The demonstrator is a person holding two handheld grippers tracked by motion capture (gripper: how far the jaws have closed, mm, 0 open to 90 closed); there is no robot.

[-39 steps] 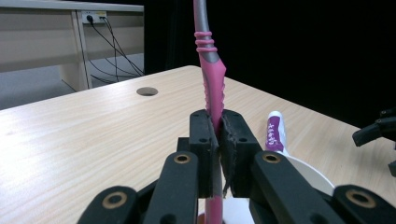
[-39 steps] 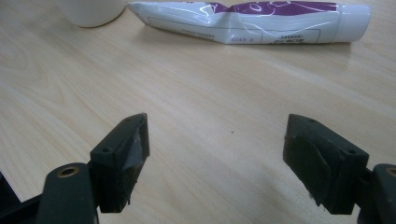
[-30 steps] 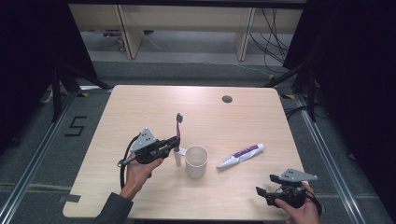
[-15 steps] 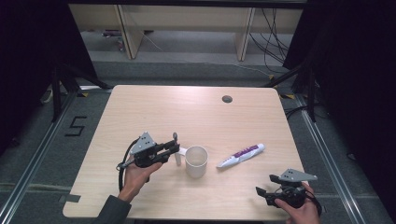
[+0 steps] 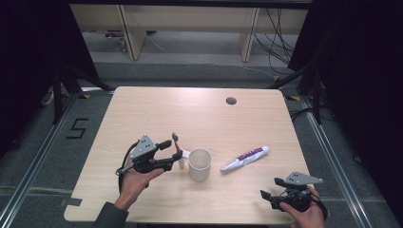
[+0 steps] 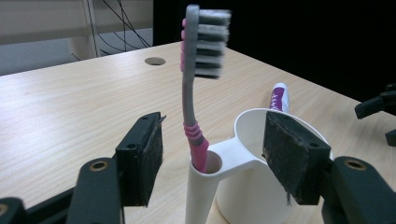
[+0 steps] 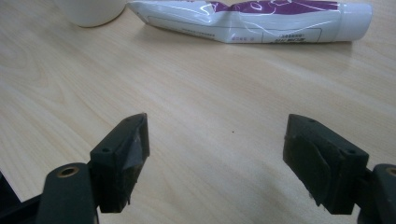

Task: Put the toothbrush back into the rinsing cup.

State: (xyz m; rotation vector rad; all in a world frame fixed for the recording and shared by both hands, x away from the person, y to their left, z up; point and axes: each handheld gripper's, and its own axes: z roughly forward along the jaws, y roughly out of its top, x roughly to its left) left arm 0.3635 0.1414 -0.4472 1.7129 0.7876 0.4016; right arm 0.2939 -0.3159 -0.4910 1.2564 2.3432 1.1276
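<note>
The left gripper, jaws just opened wide, straddles the toothbrush without contact; the toothbrush stands upright in the side holder of the white cup at table centre. The right gripper rests at the near right, jaws wide and empty, near the toothpaste tube.

Pale matt wood-grain table, glossy white plastic cup — rubbery-gripped toothbrush, shiny toothpaste tube

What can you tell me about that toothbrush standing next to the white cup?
The toothbrush has a slim grey handle with pink ribbed bands and a pink lower end, and grey and white bristles at the top. It looks like plastic. It stands nearly upright, head up, its foot in a small round holder tube joined to the side of the white cup. The left claw has just been opening; its pads stand either side of the toothbrush, clear of it. Only the tube touches it.
</note>
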